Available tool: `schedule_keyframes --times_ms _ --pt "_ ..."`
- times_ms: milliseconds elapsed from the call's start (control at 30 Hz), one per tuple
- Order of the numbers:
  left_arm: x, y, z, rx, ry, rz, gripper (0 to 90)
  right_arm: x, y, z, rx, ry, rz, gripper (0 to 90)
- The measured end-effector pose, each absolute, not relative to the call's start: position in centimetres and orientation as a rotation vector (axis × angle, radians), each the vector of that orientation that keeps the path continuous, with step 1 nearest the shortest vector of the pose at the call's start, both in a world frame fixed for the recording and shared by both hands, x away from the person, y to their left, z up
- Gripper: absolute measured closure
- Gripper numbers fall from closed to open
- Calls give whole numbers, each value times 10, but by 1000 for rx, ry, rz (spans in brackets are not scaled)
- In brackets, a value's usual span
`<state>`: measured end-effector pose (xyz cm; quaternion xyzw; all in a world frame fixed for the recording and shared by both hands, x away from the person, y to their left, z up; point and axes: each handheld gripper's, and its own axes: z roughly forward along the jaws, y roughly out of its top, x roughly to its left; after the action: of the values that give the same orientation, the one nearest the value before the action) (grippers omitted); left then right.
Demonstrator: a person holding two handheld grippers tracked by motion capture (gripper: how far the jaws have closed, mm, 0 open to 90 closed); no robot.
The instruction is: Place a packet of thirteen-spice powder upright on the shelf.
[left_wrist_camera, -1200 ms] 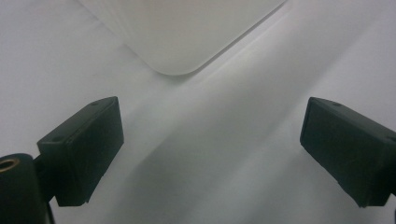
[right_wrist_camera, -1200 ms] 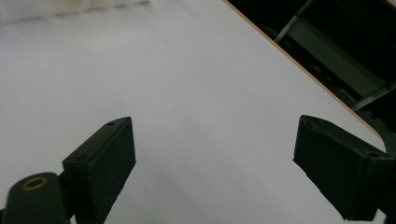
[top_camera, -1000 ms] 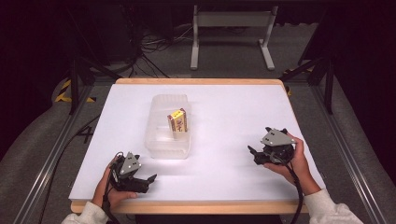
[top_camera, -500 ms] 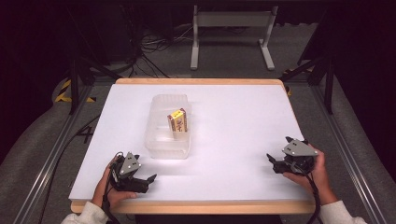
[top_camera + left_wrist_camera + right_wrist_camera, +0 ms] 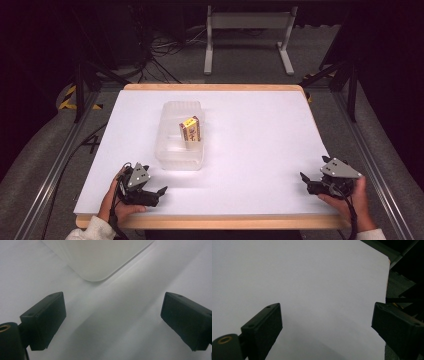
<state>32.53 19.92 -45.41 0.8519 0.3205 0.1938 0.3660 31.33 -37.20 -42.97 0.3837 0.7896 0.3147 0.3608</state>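
Here the tub (image 5: 181,136), small box (image 5: 191,129) upright inside, lies just ahead of the left gripper (image 5: 159,192), long axis running away; right gripper (image 5: 303,178) sits well apart. Both gape, empty.

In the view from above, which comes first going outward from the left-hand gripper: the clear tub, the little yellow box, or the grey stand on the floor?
From the left gripper:
1. Clear tub, just ahead on the table.
2. Yellow box, standing inside the tub, farther back.
3. Grey stand, on the floor beyond the table's far edge.
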Motion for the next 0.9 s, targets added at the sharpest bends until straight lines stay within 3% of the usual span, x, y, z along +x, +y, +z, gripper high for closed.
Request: schedule_keyframes --times_ms 900 --pt "329 198 -454 2189 829 496 67 302 -376 -437 1005 2039 834 95"
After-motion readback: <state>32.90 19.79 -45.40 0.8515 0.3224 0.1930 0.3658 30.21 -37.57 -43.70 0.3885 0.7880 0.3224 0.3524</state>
